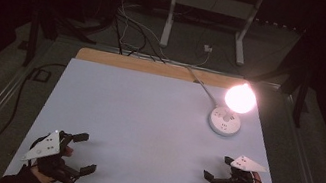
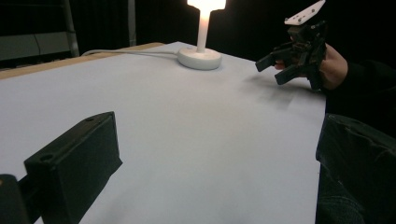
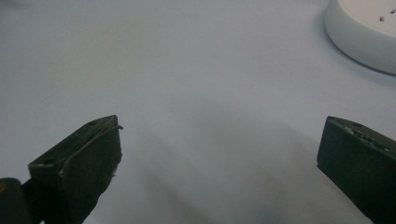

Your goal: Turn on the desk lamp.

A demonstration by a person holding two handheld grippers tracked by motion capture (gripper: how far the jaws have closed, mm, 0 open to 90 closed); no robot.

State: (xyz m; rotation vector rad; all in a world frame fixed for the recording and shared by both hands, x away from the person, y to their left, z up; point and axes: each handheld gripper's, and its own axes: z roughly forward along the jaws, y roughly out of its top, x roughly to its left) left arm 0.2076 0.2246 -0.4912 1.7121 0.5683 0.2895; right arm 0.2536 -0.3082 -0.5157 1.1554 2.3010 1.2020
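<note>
So, two hand-held grippers sit low over a pale blue table top (image 1: 146, 119), both at its near edge. The left gripper (image 1: 82, 151) is at the near-left corner, jaws spread wide, nothing between them; its grey three-cornered plate faces up. In the left gripper view its own jaws frame bare surface, one at lower left, the other a dark mass at the right edge. The right gripper (image 1: 218, 168) is at the near-right, jaws parted as well and gripping nothing; the right gripper view has bare table between its two black jaws.

The nearest thing is a lit desk lamp: white round lamp base (image 1: 224, 121) stands on the table toward the far right, well apart from the left gripper, near the right gripper and beyond it. The glowing lamp head (image 1: 240, 98) hangs just over the base; glare washes out its shape, so probably a round shade. A white cord (image 1: 200, 83) runs from the base toward the table's far edge. Surroundings dark.
</note>
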